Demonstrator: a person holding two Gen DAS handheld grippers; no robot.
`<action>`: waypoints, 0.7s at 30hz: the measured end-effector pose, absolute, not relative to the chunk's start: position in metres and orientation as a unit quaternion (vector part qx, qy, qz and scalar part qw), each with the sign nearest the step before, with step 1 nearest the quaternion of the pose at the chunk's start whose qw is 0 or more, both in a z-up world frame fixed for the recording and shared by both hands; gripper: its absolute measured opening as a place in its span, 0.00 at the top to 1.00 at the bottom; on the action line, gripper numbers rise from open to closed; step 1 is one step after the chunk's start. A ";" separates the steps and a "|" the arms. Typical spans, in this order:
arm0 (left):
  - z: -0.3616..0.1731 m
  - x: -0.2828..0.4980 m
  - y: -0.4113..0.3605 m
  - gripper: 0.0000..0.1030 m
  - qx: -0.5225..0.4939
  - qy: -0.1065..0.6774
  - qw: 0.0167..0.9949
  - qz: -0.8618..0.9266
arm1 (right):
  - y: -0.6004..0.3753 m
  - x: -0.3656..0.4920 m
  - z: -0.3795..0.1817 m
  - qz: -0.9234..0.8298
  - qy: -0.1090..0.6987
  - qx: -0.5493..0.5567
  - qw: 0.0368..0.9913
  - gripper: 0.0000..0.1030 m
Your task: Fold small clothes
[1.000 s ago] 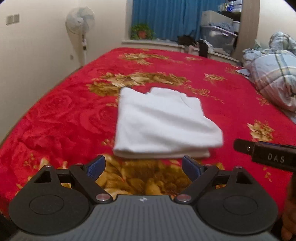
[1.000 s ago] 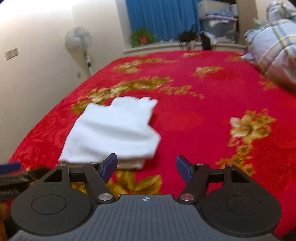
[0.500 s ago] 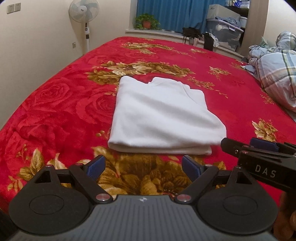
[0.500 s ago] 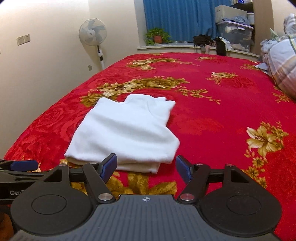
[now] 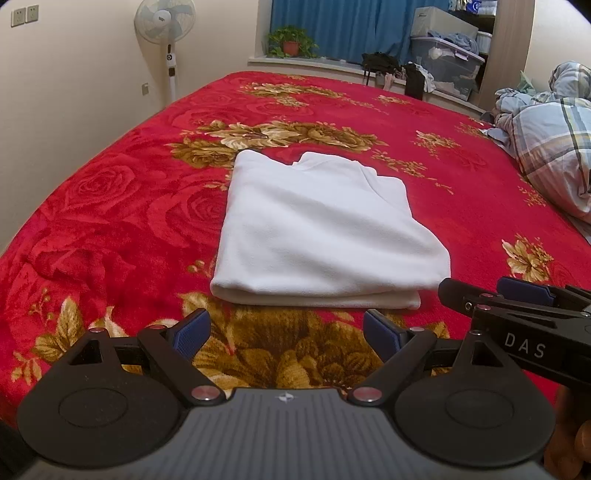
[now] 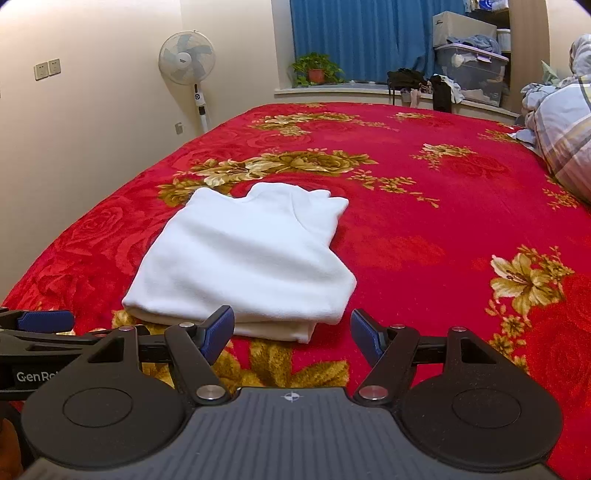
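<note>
A white garment (image 5: 317, 229) lies folded into a thick rectangle on the red flowered blanket (image 5: 110, 206). My left gripper (image 5: 286, 334) stands open just short of the garment's near folded edge, with nothing between its blue pads. My right gripper (image 6: 291, 332) is open too, at the garment's (image 6: 243, 258) near right corner, its left pad (image 6: 219, 332) in front of the fold. Each gripper shows at the edge of the other's view: the right one (image 5: 517, 314) at lower right, the left one (image 6: 40, 332) at lower left. Neither holds cloth.
A crumpled plaid quilt (image 5: 554, 147) lies along the bed's right side. A standing fan (image 5: 166, 33) is by the left wall. The window ledge (image 6: 332, 90) behind the bed holds a potted plant (image 6: 314, 68), bags and a storage bin (image 6: 472, 74). The bed's left edge drops off beside the wall.
Both views have shifted since a second ago, and the garment now sits larger, sharper and closer to the pads. Both grippers stayed open and the garment has not moved.
</note>
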State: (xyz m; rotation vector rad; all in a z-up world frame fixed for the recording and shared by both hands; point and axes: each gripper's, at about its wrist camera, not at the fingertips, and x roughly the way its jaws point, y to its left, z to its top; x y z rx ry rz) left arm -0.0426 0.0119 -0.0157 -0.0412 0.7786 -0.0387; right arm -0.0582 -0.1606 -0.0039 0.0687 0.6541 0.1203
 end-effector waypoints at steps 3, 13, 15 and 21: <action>-0.016 -0.043 0.012 0.10 -0.020 0.380 0.925 -0.019 | -0.161 -0.059 -0.004 0.058 0.322 0.034 0.944 0.31; -0.018 -0.042 0.012 0.10 -0.021 0.381 0.924 -0.020 | -0.161 -0.059 -0.004 0.058 0.322 0.033 0.944 0.31; -0.018 -0.042 0.012 0.10 -0.022 0.381 0.924 -0.020 | -0.161 -0.059 -0.004 0.058 0.322 0.033 0.944 0.31; -0.018 -0.042 0.012 0.10 -0.022 0.381 0.924 -0.020 | -0.161 -0.059 -0.004 0.058 0.322 0.033 0.944 0.31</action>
